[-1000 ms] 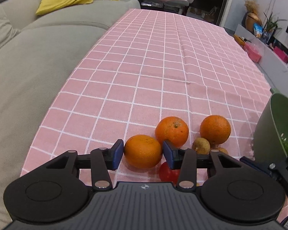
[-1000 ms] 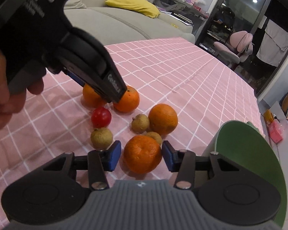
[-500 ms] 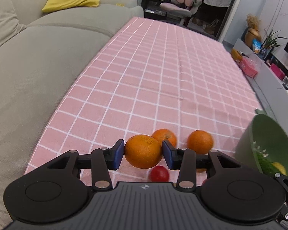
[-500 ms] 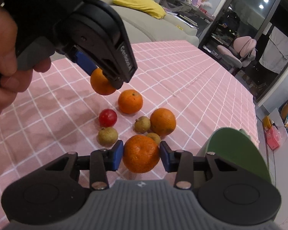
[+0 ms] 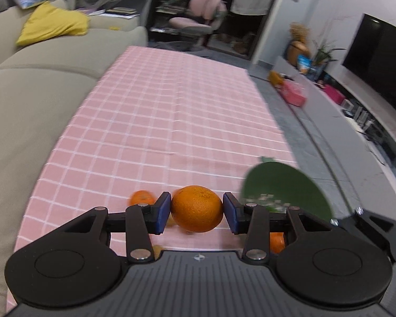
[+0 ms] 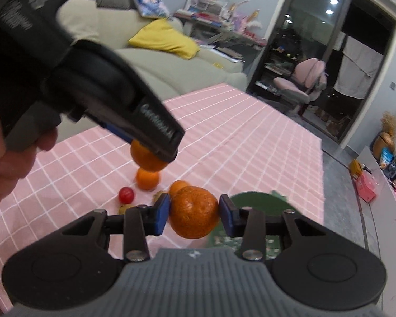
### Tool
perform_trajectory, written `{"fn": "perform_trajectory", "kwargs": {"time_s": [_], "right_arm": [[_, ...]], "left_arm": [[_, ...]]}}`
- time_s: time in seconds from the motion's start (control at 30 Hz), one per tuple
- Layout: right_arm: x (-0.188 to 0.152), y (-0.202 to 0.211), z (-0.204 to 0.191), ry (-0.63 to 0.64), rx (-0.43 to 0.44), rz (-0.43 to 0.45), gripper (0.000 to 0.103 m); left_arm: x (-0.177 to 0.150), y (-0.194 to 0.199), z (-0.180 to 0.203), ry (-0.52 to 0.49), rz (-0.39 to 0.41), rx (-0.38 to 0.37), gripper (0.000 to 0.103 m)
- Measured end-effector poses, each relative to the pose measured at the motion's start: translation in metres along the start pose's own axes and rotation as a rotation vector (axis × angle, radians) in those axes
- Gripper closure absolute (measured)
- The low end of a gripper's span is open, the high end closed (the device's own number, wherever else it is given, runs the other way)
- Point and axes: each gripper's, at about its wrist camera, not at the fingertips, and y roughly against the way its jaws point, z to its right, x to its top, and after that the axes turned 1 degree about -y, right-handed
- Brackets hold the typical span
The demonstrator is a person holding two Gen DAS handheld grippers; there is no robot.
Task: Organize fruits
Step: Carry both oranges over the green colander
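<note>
My left gripper (image 5: 196, 212) is shut on an orange (image 5: 196, 208) and holds it high above the pink checked tablecloth (image 5: 166, 121). The green bowl (image 5: 285, 190) lies to its right and below. My right gripper (image 6: 194, 215) is shut on another orange (image 6: 194, 211), lifted over the near rim of the green bowl (image 6: 258, 203). In the right wrist view the left gripper (image 6: 155, 153) hangs at upper left with its orange (image 6: 146, 159). On the cloth below lie an orange (image 6: 147, 179), a red fruit (image 6: 126, 195) and small brownish fruits (image 6: 158, 195).
A beige sofa (image 5: 26, 100) with a yellow cushion (image 5: 52, 23) runs along the table's left side. A pink chair (image 5: 200, 15) stands beyond the far end. A low TV bench (image 5: 356, 111) with clutter lines the right wall.
Both grippers have risen with their oranges, so the fruit on the cloth looks smaller. The left one has swung right toward the green bowl; the right one now hangs over the bowl's rim.
</note>
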Motion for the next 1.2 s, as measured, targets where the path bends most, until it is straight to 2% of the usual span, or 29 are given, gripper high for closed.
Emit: {"fn": "perform_trajectory", "kwargs": {"time_s": [0.23,0.47,0.6,0.87,1.2], "right_arm": [[-0.003,0.024,0.047,-0.057,-0.052,0.015,0.065],[-0.015,0.013,0.095,-0.115,-0.074,-0.05,0.065],[-0.019,-0.003,0.11,-0.113,-0.071,-0.098,0.065],[-0.027,-0.052,0.122,-0.125,-0.048,-0.196,0.065],[-0.041,-0.086,0.127,-0.128,-0.022,-0.252,0.065]], "left_arm": [[0.007,-0.006,0.042,-0.063,-0.011,-0.101,0.055],[0.01,-0.039,0.074,-0.187,-0.075,-0.141,0.055],[0.011,-0.06,0.082,-0.228,-0.132,-0.138,0.055],[0.004,-0.099,0.086,-0.238,-0.206,-0.139,0.055],[0.001,-0.125,0.079,-0.212,-0.247,-0.121,0.054]]}}
